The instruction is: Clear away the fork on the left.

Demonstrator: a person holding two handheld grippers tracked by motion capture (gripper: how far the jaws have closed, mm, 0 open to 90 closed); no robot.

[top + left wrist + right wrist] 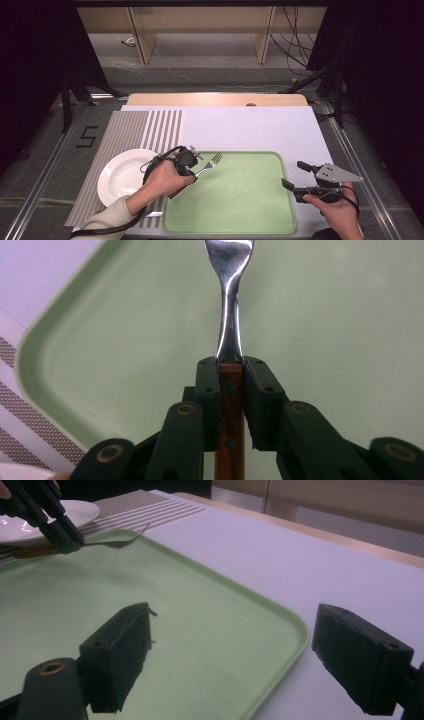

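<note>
Fork (229,300) held over the green tray (260,215).
Clamped by its wooden handle in the left hand-held gripper (231,371) (jaws closed tight); right hand-held gripper (240,655) gaped wide, empty.

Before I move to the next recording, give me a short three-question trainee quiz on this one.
1. True or false: the left gripper is shut on the fork.
2. Which of these is the fork held over? A) plate B) tray C) striped mat
3. Fill in: the right gripper's jaws stand ____.

Key:
1. True; its jaws clamp the fork at the top of the wooden handle.
2. B; the tines point out over the green tray, with the white plate to its left on the mat.
3. Open, with nothing between them, at the tray's right edge.
</note>
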